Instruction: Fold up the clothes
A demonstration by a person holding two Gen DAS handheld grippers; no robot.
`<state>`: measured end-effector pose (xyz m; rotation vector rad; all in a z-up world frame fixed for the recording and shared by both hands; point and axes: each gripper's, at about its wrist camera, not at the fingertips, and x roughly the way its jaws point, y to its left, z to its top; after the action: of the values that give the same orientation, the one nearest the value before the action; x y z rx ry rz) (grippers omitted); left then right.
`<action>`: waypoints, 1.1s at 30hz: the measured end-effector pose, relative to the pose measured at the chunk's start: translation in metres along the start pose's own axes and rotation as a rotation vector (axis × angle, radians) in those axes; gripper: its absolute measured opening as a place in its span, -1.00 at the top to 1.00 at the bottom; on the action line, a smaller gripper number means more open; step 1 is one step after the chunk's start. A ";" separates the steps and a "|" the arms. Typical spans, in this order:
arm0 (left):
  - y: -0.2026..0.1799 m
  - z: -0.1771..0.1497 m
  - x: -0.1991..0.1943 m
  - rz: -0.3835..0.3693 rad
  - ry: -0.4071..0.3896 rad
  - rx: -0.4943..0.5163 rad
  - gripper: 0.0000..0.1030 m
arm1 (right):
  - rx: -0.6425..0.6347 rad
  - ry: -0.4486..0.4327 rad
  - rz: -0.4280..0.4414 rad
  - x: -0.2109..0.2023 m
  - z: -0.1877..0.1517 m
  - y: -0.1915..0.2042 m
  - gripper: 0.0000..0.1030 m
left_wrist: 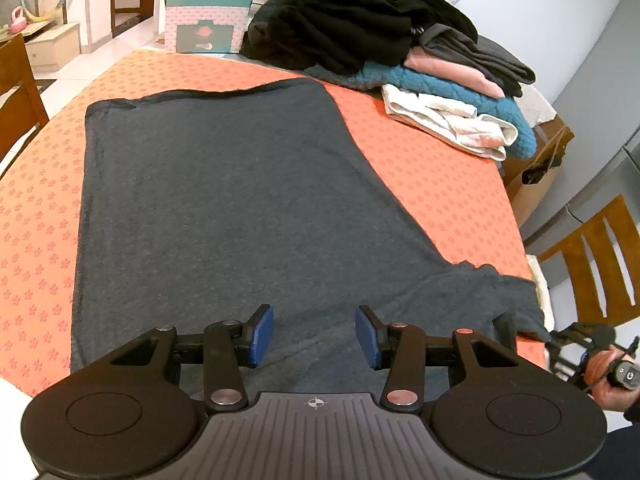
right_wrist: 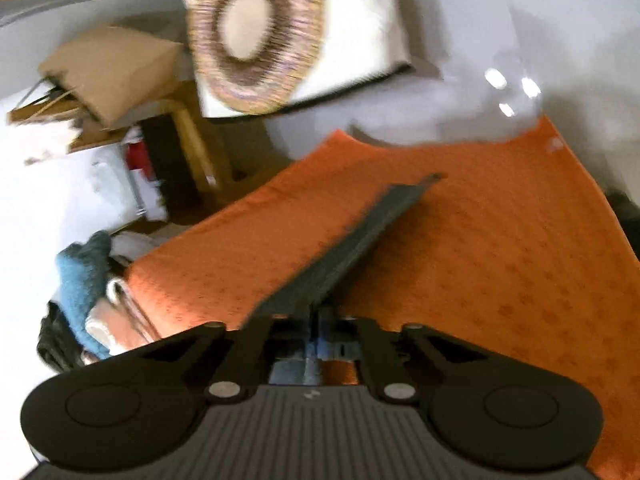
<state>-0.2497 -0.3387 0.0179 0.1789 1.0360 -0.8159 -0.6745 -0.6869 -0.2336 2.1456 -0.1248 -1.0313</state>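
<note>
A dark grey garment [left_wrist: 224, 200] lies spread flat on the orange tablecloth [left_wrist: 420, 168], with one sleeve [left_wrist: 492, 292] trailing to the table's right edge. My left gripper [left_wrist: 315, 334] hovers over the garment's near hem, open, with nothing between its blue pads. In the blurred right wrist view my right gripper [right_wrist: 316, 320] is shut on a taut strip of the same grey cloth [right_wrist: 352, 248], which runs away from the jaws over the tablecloth [right_wrist: 500, 260]. In the left wrist view a hand [left_wrist: 604, 368] holds that gripper just past the sleeve's end.
A pile of folded and loose clothes sits at the back right: black items [left_wrist: 360, 20], a teal fleece [left_wrist: 440, 84], a white towel [left_wrist: 448, 120]. Patterned boxes [left_wrist: 208, 20] stand behind the table. Wooden chairs flank it at right [left_wrist: 596, 264] and left [left_wrist: 16, 92].
</note>
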 end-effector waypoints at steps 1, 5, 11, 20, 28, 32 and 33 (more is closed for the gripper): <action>0.001 0.000 -0.001 0.000 -0.005 -0.005 0.06 | -0.048 -0.009 0.010 -0.002 -0.002 0.009 0.96; 0.006 -0.003 -0.002 -0.002 -0.019 -0.036 0.06 | -0.274 -0.022 0.053 -0.012 -0.019 0.056 0.96; 0.016 -0.006 -0.006 0.000 -0.041 -0.083 0.07 | -0.647 0.029 0.131 -0.028 -0.068 0.127 0.96; 0.039 -0.010 -0.014 0.017 -0.078 -0.184 0.07 | -1.356 0.135 0.196 -0.034 -0.209 0.193 0.96; 0.061 -0.016 -0.018 0.054 -0.098 -0.238 0.07 | -1.836 0.331 0.229 -0.026 -0.325 0.174 0.96; 0.068 -0.017 -0.022 0.065 -0.110 -0.258 0.07 | -1.960 0.464 0.187 -0.016 -0.357 0.145 0.96; 0.069 -0.016 -0.023 0.067 -0.112 -0.261 0.07 | -1.987 0.494 0.172 -0.013 -0.363 0.137 0.96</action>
<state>-0.2200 -0.2703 0.0123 -0.0542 1.0146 -0.6166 -0.3967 -0.5707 0.0118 0.4224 0.6646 -0.1017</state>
